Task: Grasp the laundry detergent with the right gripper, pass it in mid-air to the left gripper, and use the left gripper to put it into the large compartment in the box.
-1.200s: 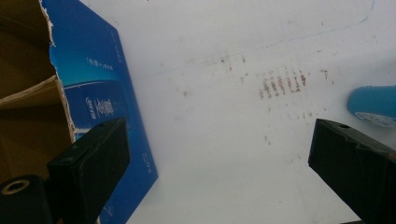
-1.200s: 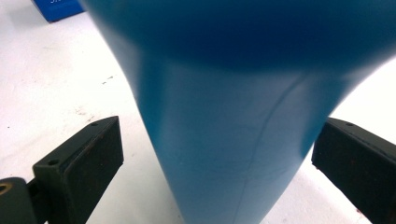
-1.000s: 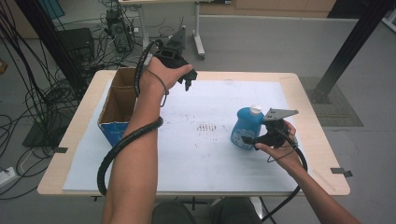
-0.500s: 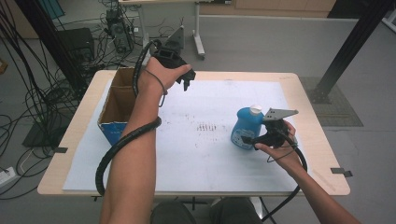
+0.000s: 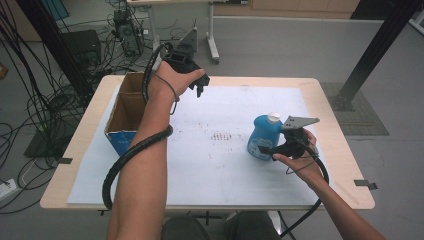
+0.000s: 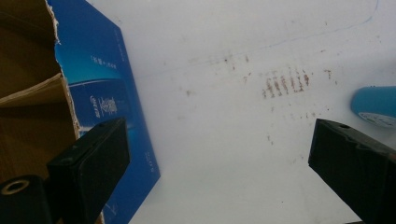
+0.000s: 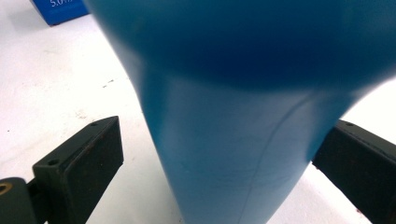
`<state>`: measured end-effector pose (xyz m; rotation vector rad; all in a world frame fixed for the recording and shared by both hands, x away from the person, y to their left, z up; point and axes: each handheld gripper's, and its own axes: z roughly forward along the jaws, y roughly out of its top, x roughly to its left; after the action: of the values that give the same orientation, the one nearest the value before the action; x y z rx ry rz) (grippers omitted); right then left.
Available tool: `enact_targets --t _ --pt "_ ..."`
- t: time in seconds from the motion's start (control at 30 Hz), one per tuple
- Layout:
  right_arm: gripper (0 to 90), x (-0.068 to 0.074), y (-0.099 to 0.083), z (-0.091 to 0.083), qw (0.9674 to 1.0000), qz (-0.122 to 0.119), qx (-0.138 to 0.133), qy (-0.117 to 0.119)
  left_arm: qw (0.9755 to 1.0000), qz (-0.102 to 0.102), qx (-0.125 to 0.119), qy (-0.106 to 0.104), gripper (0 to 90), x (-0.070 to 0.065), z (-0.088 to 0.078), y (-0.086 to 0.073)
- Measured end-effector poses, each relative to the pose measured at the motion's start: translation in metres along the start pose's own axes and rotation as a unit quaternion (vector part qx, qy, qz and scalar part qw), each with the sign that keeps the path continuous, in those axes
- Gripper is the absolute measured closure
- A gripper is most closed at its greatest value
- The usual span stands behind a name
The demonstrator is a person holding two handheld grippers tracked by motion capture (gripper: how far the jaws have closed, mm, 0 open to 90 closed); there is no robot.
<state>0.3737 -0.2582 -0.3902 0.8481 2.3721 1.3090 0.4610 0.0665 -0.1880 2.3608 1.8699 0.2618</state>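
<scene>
A blue bottle (image 5: 262, 135) with a white cap stands upright on the white sheet (image 5: 210, 170), right of centre. My right gripper (image 5: 266, 149) is open around its lower body. In the right gripper view the bottle (image 7: 233, 140) sits between the jaws, with a gap at the left jaw and the right jaw close against it. My left gripper (image 5: 200, 89) is held in the air over the sheet's far left, beside the box, open and empty. In the left gripper view, the left gripper (image 6: 217, 163) looks down on the sheet, with the bottle (image 6: 376, 105) at the right edge.
An open cardboard box (image 5: 125, 107) with a blue outside (image 6: 107, 93) stands at the table's left. Faint reddish marks (image 5: 220, 136) dot the sheet's middle. The wooden table edge (image 5: 345, 165) borders the sheet. Cables and stands lie on the floor behind.
</scene>
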Motion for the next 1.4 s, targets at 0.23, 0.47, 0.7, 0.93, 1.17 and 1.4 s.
enact_targets --t 0.23,0.47,0.7,0.93,1.17,1.4 --pt "1.8 0.0000 -0.0003 -0.0003 1.0000 0.002 0.000 0.000 1.0000 0.001 0.000 0.001 6.1 -0.0007 -0.0004 0.0001" --pt "1.8 0.0001 -0.0006 -0.0002 1.0000 0.000 -0.001 0.000 1.0000 0.001 -0.001 0.002 6.1 -0.0008 -0.0020 0.0002" --pt "1.8 0.0007 -0.0003 0.0000 1.0000 -0.001 -0.002 0.001 1.0000 0.001 -0.002 0.003 6.1 -0.0012 -0.0030 0.0000" --pt "1.8 0.0005 -0.0004 -0.0005 1.0000 -0.001 -0.002 0.001 1.0000 0.000 -0.002 0.001 6.1 -0.0012 -0.0018 -0.0004" --pt "1.8 0.0013 -0.0001 0.0000 1.0000 -0.003 -0.001 0.002 1.0000 0.000 -0.001 0.001 6.1 -0.0006 -0.0016 -0.0004" --pt "1.8 0.0018 0.0000 0.0008 1.0000 -0.002 -0.001 0.004 1.0000 0.001 -0.003 0.002 6.0 -0.0011 -0.0024 -0.0006"
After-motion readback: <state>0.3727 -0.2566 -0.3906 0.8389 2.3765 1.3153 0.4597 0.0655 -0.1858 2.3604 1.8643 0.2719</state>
